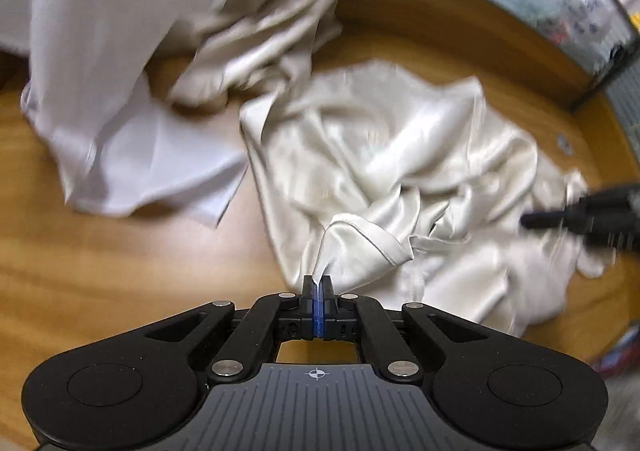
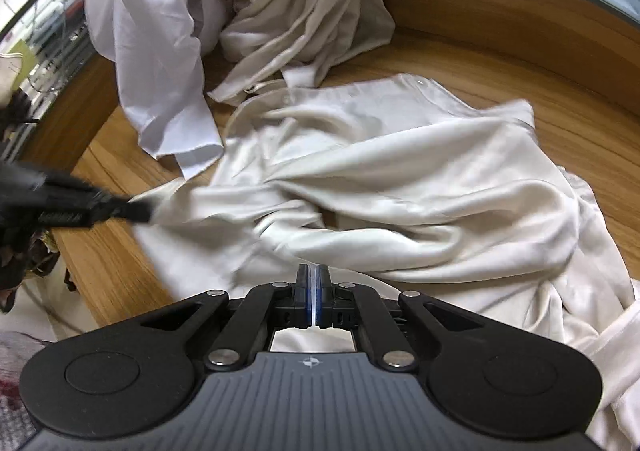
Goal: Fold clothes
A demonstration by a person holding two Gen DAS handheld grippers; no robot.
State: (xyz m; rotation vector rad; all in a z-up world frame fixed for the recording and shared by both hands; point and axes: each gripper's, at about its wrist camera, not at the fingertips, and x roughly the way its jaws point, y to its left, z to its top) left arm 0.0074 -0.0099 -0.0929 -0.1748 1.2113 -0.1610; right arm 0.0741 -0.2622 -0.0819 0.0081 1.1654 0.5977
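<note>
No legible text or labels anywhere

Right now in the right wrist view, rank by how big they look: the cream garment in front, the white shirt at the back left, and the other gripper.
1. Cream garment, fills most of the view, though nearest the camera.
2. White shirt.
3. Left gripper, smallest, blurred at the left edge.

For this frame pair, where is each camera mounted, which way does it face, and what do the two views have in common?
Left wrist: sits on the left gripper, looking steeply down at the cream garment whose edge it pinches; the right gripper enters from the right.
Right wrist: sits on the right gripper, looking down over the same garment; the left gripper enters from the left.
Shared: the garment, the white clothes pile, the wooden table.
</note>
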